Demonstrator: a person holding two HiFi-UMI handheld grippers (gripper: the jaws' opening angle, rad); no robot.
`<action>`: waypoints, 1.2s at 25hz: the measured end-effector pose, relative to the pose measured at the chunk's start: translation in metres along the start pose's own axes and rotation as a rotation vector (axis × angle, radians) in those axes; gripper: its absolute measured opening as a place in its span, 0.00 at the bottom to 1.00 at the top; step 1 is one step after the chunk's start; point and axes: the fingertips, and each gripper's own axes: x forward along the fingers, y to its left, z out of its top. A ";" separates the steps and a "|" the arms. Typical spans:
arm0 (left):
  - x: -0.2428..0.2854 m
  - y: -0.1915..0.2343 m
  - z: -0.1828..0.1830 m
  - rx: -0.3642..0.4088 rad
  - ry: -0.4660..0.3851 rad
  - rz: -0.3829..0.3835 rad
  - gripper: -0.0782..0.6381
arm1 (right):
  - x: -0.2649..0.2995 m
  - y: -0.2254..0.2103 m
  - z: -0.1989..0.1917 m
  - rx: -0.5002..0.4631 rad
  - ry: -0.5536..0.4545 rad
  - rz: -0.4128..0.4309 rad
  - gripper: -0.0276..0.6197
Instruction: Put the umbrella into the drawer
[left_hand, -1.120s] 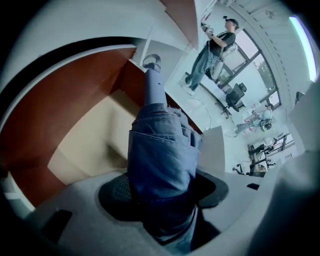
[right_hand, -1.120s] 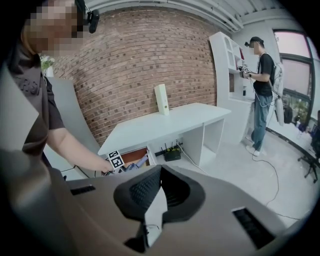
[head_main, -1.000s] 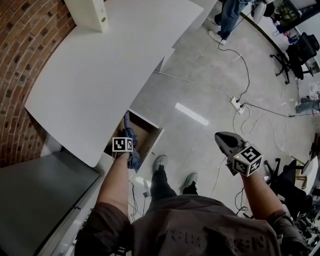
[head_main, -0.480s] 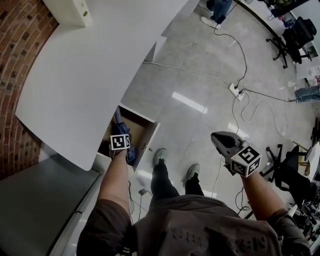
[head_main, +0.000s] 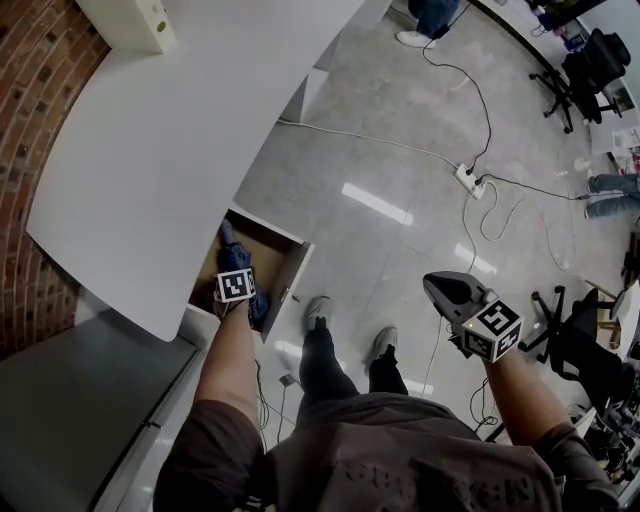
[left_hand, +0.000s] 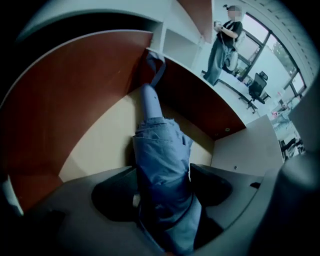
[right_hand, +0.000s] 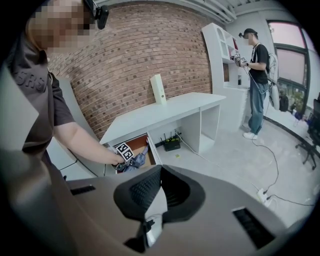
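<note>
Under the white desk top (head_main: 170, 140), the wooden drawer (head_main: 292, 266) is pulled out, its rear hidden by the desk edge. The folded umbrella (left_hand: 162, 165), creased blue cloth, is seen inside it, between the opening jaws of the left gripper (left_hand: 162, 192). Its rounded end and strap reach beyond the fingertips (left_hand: 212, 186), and its near end is cut off. The right gripper (right_hand: 161, 172) is closed, ribbed tips together, on nothing.

Left hand-held gripper (left_hand: 162, 189) points steeply down, jaws opening around the umbrella (left_hand: 161, 150); right hand-held gripper (head_main: 436, 286) angled down, jaws together.
</note>
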 end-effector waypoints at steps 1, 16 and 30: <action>0.000 -0.005 0.002 0.032 -0.009 -0.010 0.55 | -0.001 0.000 -0.001 0.000 -0.003 0.000 0.03; -0.102 -0.068 0.008 0.181 -0.152 -0.014 0.55 | -0.062 -0.003 0.009 -0.017 -0.140 0.040 0.03; -0.326 -0.312 0.134 0.365 -0.577 -0.403 0.55 | -0.234 -0.071 0.014 0.046 -0.345 -0.121 0.03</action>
